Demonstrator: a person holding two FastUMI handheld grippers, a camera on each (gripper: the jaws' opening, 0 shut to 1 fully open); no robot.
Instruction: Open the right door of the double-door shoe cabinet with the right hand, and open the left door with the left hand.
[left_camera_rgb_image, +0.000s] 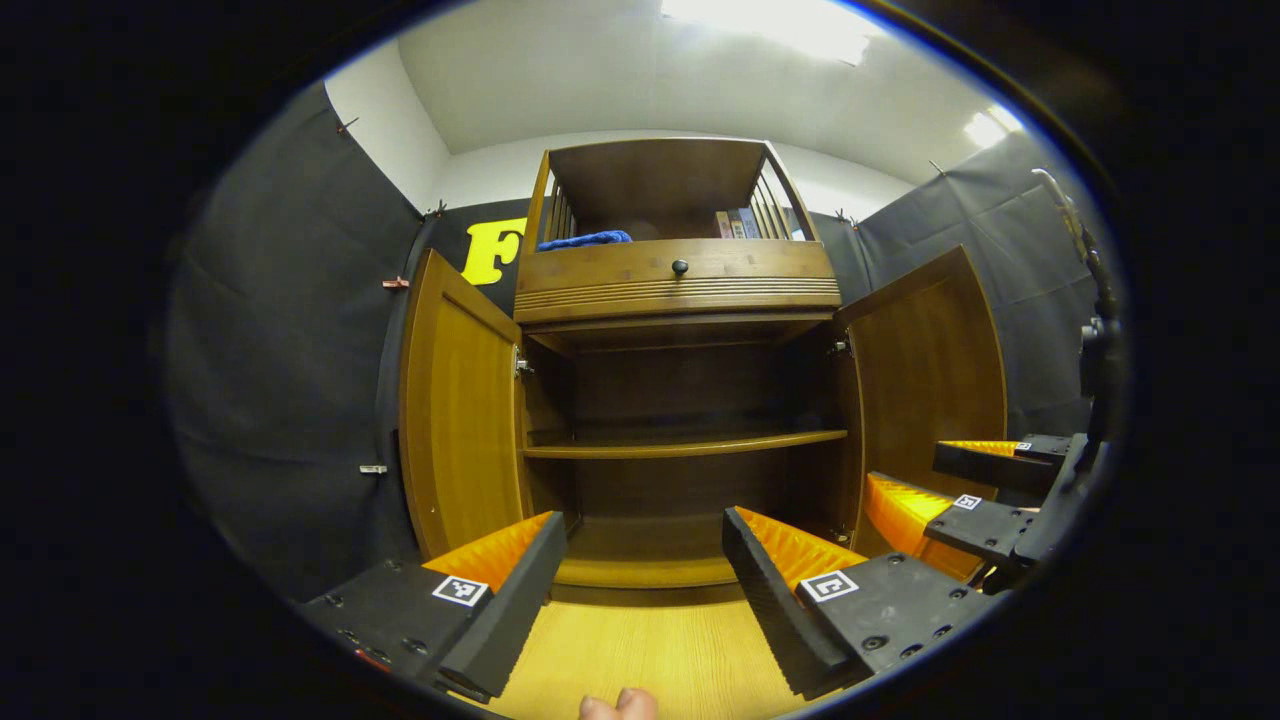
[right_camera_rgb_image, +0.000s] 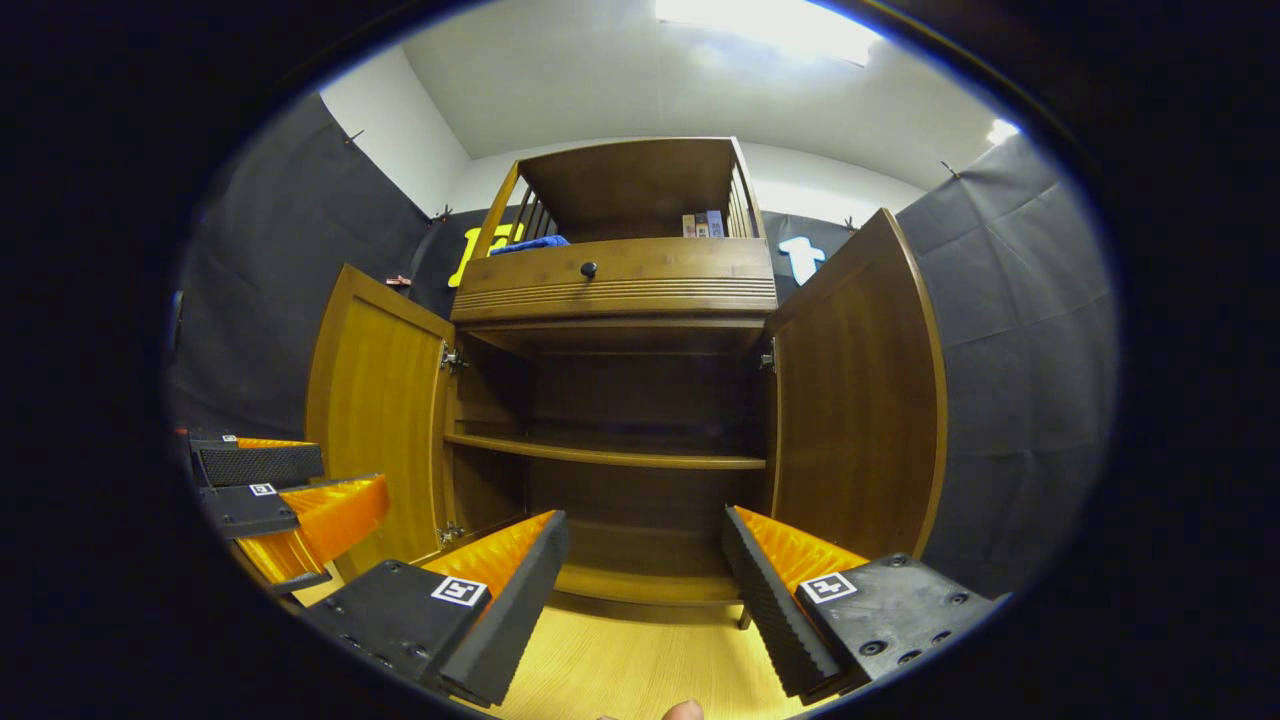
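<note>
The wooden shoe cabinet (left_camera_rgb_image: 680, 290) stands ahead with both doors swung wide. Its left door (left_camera_rgb_image: 455, 410) and right door (left_camera_rgb_image: 930, 370) stand out to the sides, baring a dark inside with one shelf (left_camera_rgb_image: 685, 445). In the right gripper view the same left door (right_camera_rgb_image: 375, 400), right door (right_camera_rgb_image: 855, 390) and shelf (right_camera_rgb_image: 605, 455) appear. My left gripper (left_camera_rgb_image: 640, 560) is open, held back from the cabinet with nothing between its fingers. My right gripper (right_camera_rgb_image: 645, 560) is open too, also short of the cabinet. The right gripper (left_camera_rgb_image: 950, 485) shows beside the right door; the left gripper (right_camera_rgb_image: 290, 490) shows by the left door.
Above the doors is a drawer with a dark knob (left_camera_rgb_image: 680, 267), and an open top shelf holding a blue cloth (left_camera_rgb_image: 585, 239) and some books (left_camera_rgb_image: 738, 222). Light wood floor (left_camera_rgb_image: 650, 660) lies below the grippers. A stand with a dark device (left_camera_rgb_image: 1100, 350) rises at right.
</note>
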